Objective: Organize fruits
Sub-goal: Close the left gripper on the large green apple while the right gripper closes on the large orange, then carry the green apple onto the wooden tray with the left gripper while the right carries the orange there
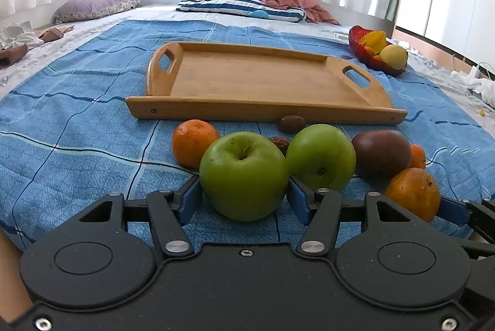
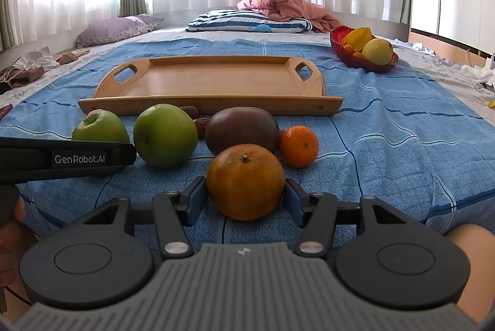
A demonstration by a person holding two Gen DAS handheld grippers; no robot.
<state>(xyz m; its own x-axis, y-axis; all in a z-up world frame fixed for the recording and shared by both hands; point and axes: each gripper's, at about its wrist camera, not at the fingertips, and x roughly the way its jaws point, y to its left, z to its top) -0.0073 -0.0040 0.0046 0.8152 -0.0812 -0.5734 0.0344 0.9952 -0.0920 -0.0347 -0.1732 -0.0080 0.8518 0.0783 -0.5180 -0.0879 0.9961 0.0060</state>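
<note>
Both grippers had settled on fruit at the near edge of the blue bedspread (image 1: 92,102), and each looked ready to lift. The left gripper (image 1: 244,198) had its blue pads against the flanks of the nearer green apple (image 1: 243,176), closed on it about its widest part, which seemed the sensible place to hold something so round. The right gripper (image 2: 246,196) was shut the same way on the large orange (image 2: 245,181), pads low on either side.

The remaining fruit lay huddled just beyond: a second green apple (image 1: 321,156), a dark brownish-purple fruit (image 1: 382,153), a small tangerine (image 2: 299,145), another orange fruit (image 1: 193,147) to the left, and a couple of wrinkled dates (image 1: 291,123) close to the tray's front rail. The wooden tray (image 1: 263,77) sat bare just behind them, handles at each end, and I took it for the place the fruit was meant to go. A red bowl (image 2: 352,60) farther back to the right already held a starfruit and a yellow fruit. None of the loose fruit was in the tray yet.
</note>
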